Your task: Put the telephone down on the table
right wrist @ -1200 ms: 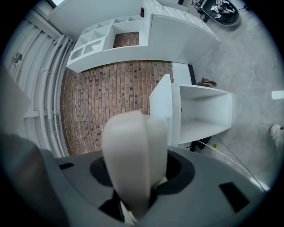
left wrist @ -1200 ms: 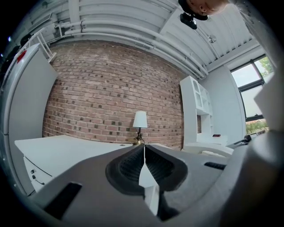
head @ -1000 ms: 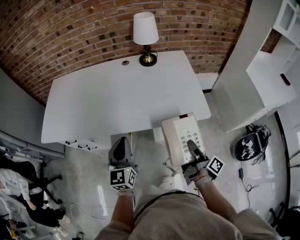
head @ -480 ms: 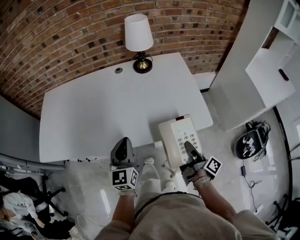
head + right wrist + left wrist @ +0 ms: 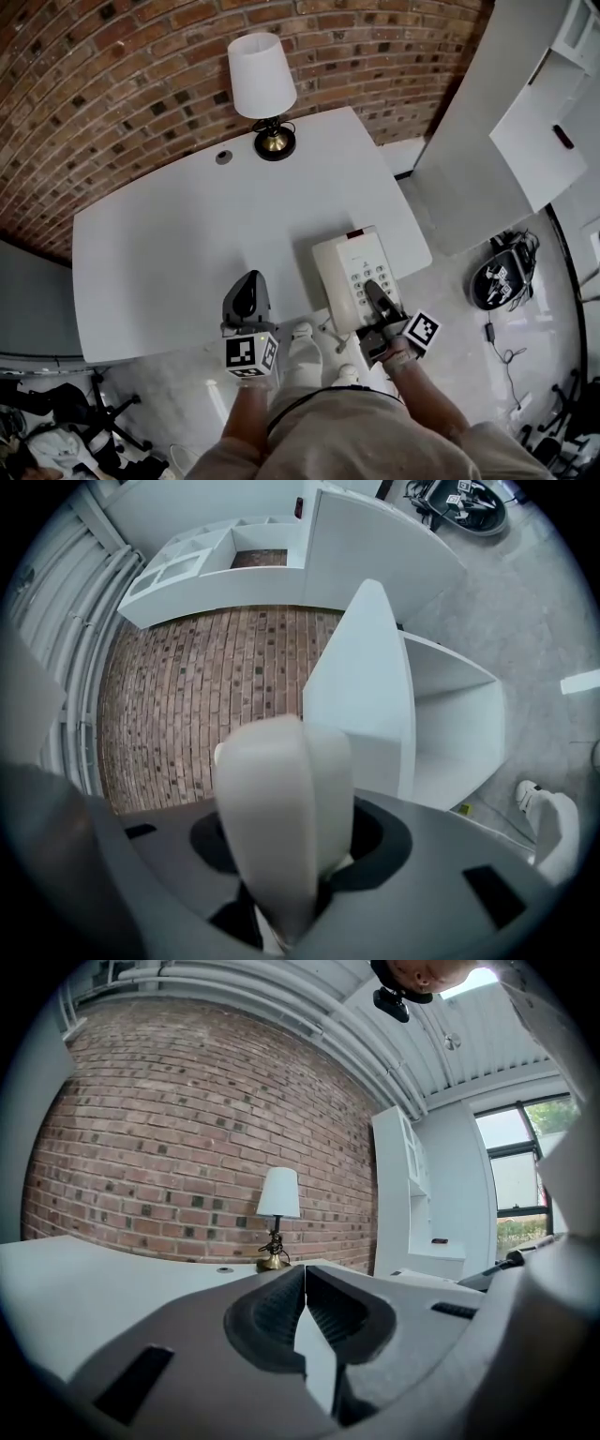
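An office or study: a white desk [image 5: 187,234] stands against a brick wall [image 5: 112,84], with a lamp [image 5: 262,89] at the desk's far edge, white shelves [image 5: 539,141] to its right and a chair base [image 5: 111,422] at its near left.

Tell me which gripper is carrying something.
The right gripper: it is clamped on the telephone. The left gripper is shut on nothing.

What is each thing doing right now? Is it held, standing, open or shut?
telephone: held at its near end, over the table's near edge.
right gripper: shut on the telephone.
left gripper: shut, nothing in it.
lamp: standing upright at the table's far edge.
table: the lamp stands on it.
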